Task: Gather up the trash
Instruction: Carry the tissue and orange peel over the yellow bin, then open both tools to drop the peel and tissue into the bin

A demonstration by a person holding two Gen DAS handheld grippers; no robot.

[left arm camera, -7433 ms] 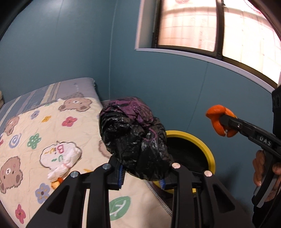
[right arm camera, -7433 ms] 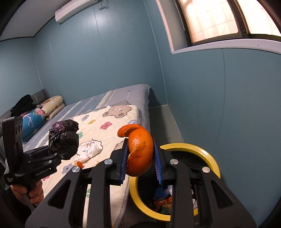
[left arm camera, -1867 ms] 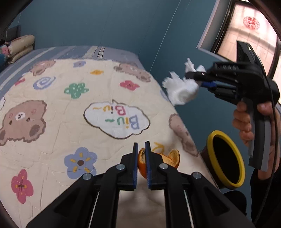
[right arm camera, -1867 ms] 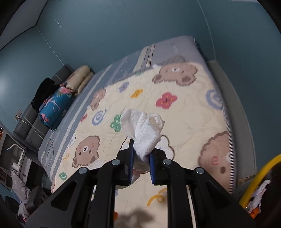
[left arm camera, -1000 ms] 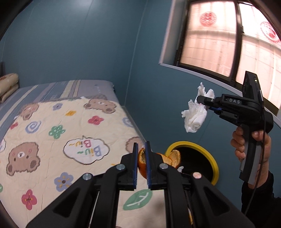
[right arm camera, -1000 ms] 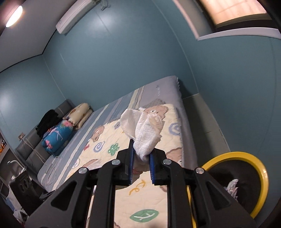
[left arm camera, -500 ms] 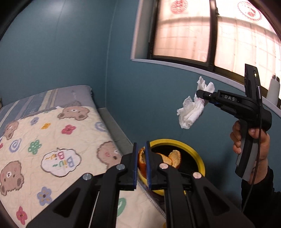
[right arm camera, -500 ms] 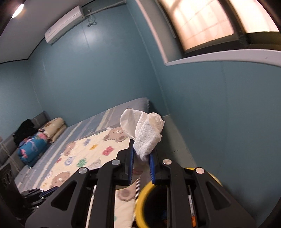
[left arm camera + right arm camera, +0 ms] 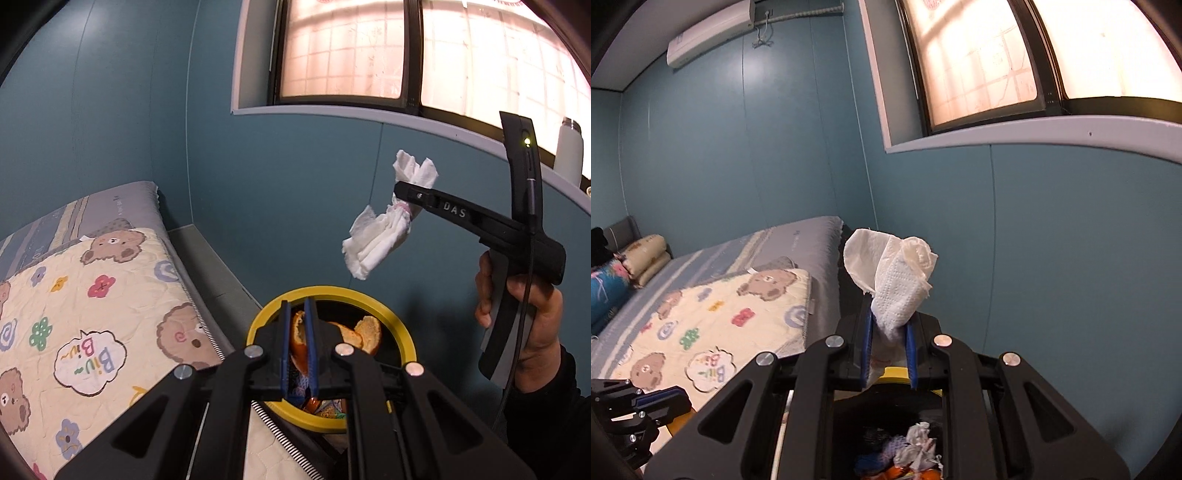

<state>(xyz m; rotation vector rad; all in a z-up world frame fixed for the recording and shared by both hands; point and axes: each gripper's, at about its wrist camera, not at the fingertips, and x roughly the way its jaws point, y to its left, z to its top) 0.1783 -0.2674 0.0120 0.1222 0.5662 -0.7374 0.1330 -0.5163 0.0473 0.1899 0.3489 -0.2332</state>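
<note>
My left gripper is shut on a piece of orange peel and hangs right over the mouth of the yellow-rimmed bin. My right gripper is shut on a crumpled white tissue, which sticks up past the pads. The left wrist view shows this gripper higher up and to the right of the bin, with the tissue dangling above the rim. Below the right gripper the bin holds mixed trash. The left gripper's tip shows at the lower left.
A bed with a cartoon bear quilt lies left of the bin, with pillows at its far end. Blue walls stand close behind the bin. A white bottle stands on the window sill. A person's hand grips the right handle.
Both grippers have swung from the bed toward the bin. The peel now hangs over the bin's mouth, and the tissue has come lower and nearer the rim.
</note>
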